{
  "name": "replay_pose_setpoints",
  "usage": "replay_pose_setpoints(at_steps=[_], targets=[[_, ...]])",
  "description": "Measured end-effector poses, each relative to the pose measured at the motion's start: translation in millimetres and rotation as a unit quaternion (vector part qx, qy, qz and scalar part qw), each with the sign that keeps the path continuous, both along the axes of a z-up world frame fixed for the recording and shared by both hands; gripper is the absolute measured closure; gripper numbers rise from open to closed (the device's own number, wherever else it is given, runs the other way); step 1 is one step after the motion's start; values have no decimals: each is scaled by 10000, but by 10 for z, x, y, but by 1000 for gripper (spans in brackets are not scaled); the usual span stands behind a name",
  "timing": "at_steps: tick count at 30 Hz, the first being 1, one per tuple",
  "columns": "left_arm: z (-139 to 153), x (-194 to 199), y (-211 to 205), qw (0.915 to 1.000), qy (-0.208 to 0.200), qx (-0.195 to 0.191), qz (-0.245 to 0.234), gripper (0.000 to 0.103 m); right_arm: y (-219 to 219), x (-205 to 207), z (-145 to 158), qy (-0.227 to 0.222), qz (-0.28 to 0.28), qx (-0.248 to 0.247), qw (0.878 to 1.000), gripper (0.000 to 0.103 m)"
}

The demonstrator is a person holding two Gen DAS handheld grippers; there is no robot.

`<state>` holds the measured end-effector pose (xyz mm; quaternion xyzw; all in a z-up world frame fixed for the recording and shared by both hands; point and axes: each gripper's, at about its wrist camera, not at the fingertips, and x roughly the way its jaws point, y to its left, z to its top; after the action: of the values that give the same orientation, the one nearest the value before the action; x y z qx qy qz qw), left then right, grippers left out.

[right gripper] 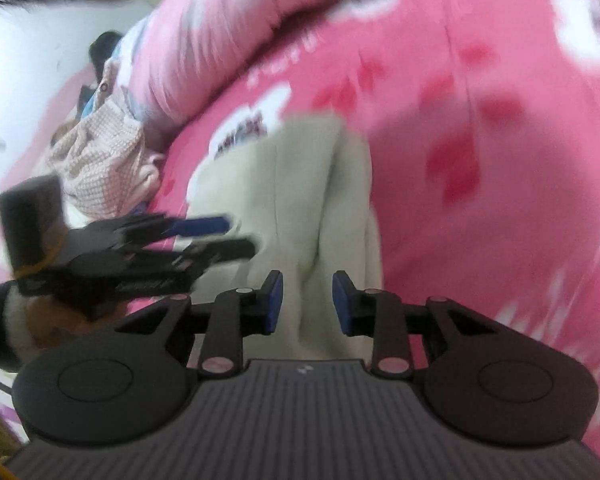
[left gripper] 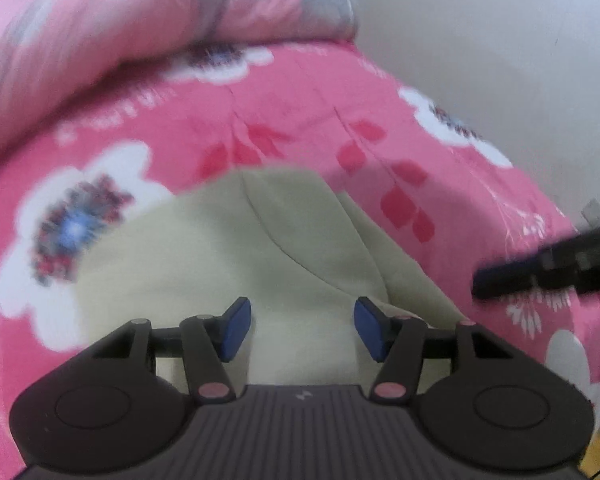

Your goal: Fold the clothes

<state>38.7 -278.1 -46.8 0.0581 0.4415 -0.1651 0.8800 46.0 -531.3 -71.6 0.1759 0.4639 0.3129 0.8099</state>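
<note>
Pale cream soft fabric garment (left gripper: 260, 240), folded into a long rounded shape with seams and creases, lies on the bed's pink floral cotton sheet (left gripper: 300, 120). Left tongs (left gripper: 302, 330): blue pads apart, nothing pinched, cloth just beneath. Right tongs (right gripper: 307, 304): narrower gap, pads clear of the garment's ridge. Puffy pink quilt (left gripper: 100, 32) bunched behind. Checked beige cloth (right gripper: 104, 160) crumpled near the quilt. Frames motion-blurred.
</note>
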Motion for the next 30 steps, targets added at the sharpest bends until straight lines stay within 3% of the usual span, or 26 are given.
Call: replay_pose_setpoints(at_steps=[3, 6, 8, 10, 11, 16, 18, 21, 23, 25, 27, 29, 30], targets=[[106, -244, 126, 9995, -69, 317, -24, 44, 273, 223, 207, -621, 549, -174, 9964, 79], [14, -541, 183, 9976, 131, 654, -167, 45, 710, 263, 289, -1285, 1557, -526, 9780, 82], [-104, -707, 214, 9969, 178, 738, -218, 45, 989, 241, 242, -1606, 2231, -986, 9564, 83], [-193, -794, 233, 9973, 71, 707, -198, 45, 1205, 176, -81, -1643, 2697, -2188, 9232, 87], [-221, -820, 223, 9969, 3, 749, -247, 45, 1223, 125, -220, -1801, 2835, -2550, 9067, 88], [-261, -901, 313, 9975, -169, 629, -260, 45, 1358, 253, 91, -1446, 2495, -2714, 9183, 93], [-276, -930, 347, 9974, -233, 586, -356, 45, 1435, 311, 258, -1708, 2353, -2617, 9203, 93], [-306, -979, 375, 9968, -330, 546, -474, 45, 1666, 527, 188, -2023, 2362, -2728, 9104, 94], [-324, -1006, 400, 9967, -389, 479, -521, 45, 1689, 718, -228, -1664, 2267, -3493, 8938, 94], [-339, -1030, 427, 9967, -447, 403, -551, 45, 1500, 741, -361, -1527, 2123, -3396, 9035, 95], [-356, -1038, 475, 9974, -462, 267, -484, 45, 1575, 763, -229, -1341, 2102, -3732, 8936, 96], [-364, -1054, 499, 9977, -495, 180, -435, 45, 1729, 723, 2, -1539, 2098, -3770, 8889, 94], [-366, -1064, 507, 9977, -513, 146, -412, 45, 1849, 715, 102, -1694, 2147, -3568, 8932, 94]])
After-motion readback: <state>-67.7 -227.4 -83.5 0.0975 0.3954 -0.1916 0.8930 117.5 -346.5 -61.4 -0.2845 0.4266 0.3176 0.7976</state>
